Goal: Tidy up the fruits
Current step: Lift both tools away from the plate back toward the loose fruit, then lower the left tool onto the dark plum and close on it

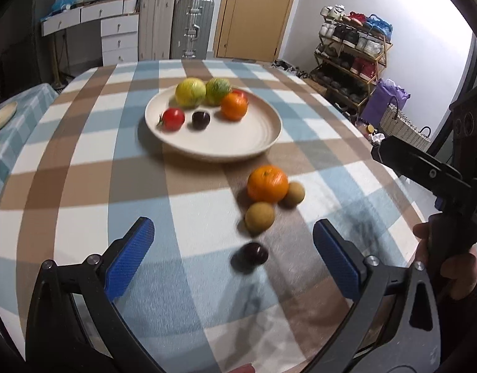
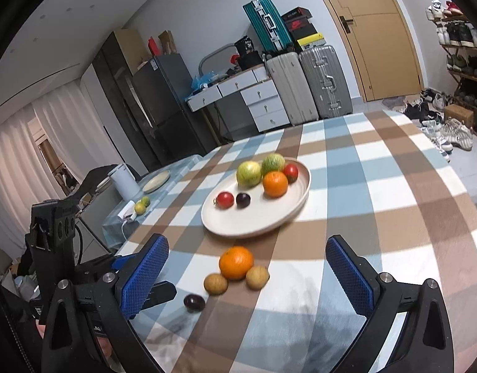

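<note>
Plate [image 1: 263, 143] holds six fruits; four on tablecloth [image 1: 82, 155]; left gripper [image 1: 233, 242], right gripper [image 2: 247, 264] spread, empty.

Both wrist cams are sitting low over the checked tablecloth [image 1: 82, 161], looking forward and down between their own blue pads. The left one is facing the door, with the plate [image 1: 238, 143] upper centre and fairly near. The right one is pointing more toward the fridge and suitcases, plate [image 2: 238, 223] at mid-frame. Both are sharing the plate, the loose fruit and the door wall.
</note>
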A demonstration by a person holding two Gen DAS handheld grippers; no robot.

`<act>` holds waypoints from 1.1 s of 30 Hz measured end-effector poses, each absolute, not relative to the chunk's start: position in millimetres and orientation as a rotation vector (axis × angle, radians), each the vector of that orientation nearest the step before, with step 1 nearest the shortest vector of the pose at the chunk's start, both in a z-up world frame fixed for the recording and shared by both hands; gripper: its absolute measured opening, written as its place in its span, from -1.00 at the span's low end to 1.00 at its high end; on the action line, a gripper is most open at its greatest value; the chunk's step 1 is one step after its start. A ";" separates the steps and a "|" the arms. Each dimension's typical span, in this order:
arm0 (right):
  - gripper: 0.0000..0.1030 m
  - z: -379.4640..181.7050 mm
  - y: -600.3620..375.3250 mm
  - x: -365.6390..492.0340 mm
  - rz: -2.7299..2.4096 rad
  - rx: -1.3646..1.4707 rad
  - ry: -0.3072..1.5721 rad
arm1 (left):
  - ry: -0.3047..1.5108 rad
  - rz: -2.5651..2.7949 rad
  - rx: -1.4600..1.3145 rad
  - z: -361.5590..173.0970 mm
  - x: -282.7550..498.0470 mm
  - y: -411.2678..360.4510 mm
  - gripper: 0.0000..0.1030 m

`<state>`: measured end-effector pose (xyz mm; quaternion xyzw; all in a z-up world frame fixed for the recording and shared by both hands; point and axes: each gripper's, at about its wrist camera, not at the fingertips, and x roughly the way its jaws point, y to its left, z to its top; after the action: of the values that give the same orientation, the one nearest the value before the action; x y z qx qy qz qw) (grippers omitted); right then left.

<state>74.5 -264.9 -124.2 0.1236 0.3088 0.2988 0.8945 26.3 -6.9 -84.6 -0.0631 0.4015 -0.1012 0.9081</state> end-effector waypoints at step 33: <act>1.00 -163.2 -260.2 70.2 0.602 0.273 0.733 | 0.942 -0.406 -0.197 -117.7 36.1 -1.9 -0.58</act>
<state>70.2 -260.2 -163.2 0.1309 0.3519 0.2888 0.8807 36.1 -1.9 -117.7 -0.0942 0.4498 -0.1939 0.8667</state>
